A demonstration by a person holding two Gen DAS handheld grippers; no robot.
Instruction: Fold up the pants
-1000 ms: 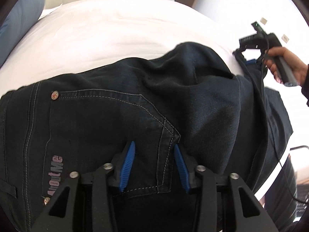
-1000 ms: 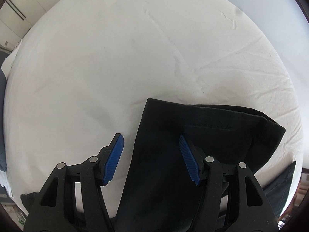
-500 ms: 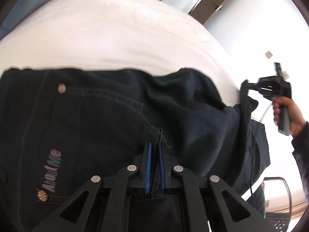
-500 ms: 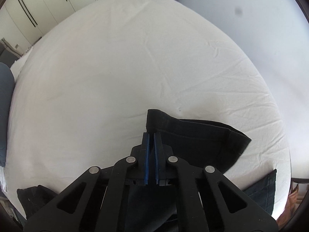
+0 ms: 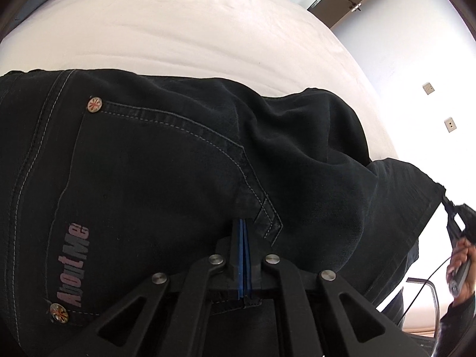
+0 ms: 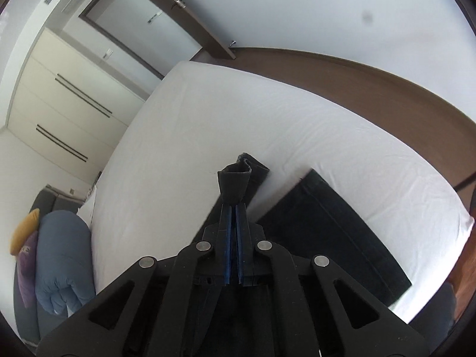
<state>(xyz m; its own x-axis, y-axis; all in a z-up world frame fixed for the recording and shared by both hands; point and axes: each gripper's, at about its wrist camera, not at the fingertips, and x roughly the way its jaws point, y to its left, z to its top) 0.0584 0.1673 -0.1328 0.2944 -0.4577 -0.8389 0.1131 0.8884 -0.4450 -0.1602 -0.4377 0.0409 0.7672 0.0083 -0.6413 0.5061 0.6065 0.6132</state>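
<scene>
Denim is now pinched at both ends. The left gripper (image 5: 243, 223), low centre of its frame, has shut its blue pads on the pants (image 5: 166, 178) right at the back-pocket corner; a second ago those jaws stood apart over the same seam, with the cloth lying loose between them. The right gripper (image 6: 233, 208) has done the same on a leg hem (image 6: 235, 183): its jaws have closed on the cuff and carried it up off the bed (image 6: 184, 136), so the hem now stands bunched above the pads in mid-frame, where before it lay flat on the sheet. The second leg (image 6: 336, 226) lies flat at the right of that view.

In the left view the right tool has swung from the upper right down to the lower right edge, a hand (image 5: 461, 264) on its handle, with the leg drawn taut toward it.

My guess: with 2 grips set, seat end anchored and cuff lifted, the leg is being brought over to make the fold. The pants otherwise rest on the white bed.
</scene>
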